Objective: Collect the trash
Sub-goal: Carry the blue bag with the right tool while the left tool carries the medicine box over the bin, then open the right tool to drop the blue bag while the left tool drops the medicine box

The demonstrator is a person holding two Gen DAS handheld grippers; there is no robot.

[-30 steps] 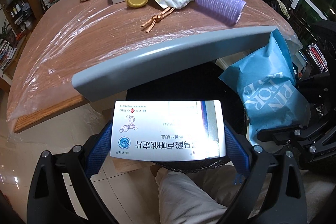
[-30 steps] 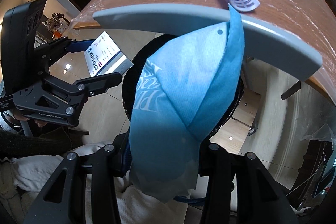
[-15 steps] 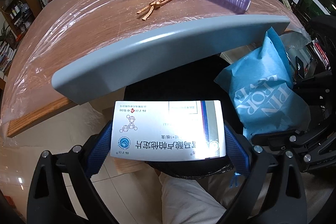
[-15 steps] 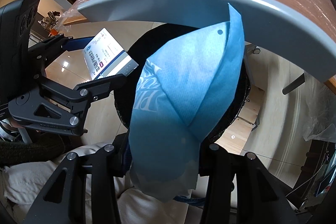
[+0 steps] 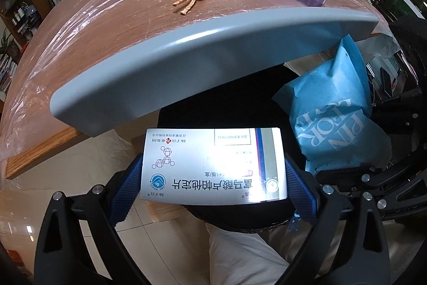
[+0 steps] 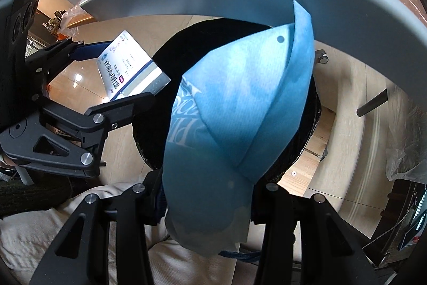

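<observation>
Between the left gripper's (image 5: 213, 178) blue pads, a white box (image 5: 213, 164) with Chinese print sits clamped; right gripper (image 6: 208, 194) pinches a blue bag (image 6: 234, 119) lettered "PIN". Both hang over the black bin (image 6: 309, 130), under the grey table edge (image 5: 202, 58)

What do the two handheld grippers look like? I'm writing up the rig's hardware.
Both are matte black frames with triangular cut-outs and silver screw heads. The left gripper has textured blue finger pads. The right gripper shows the same black frame; its pads are mostly hidden. No cables visible.
</observation>
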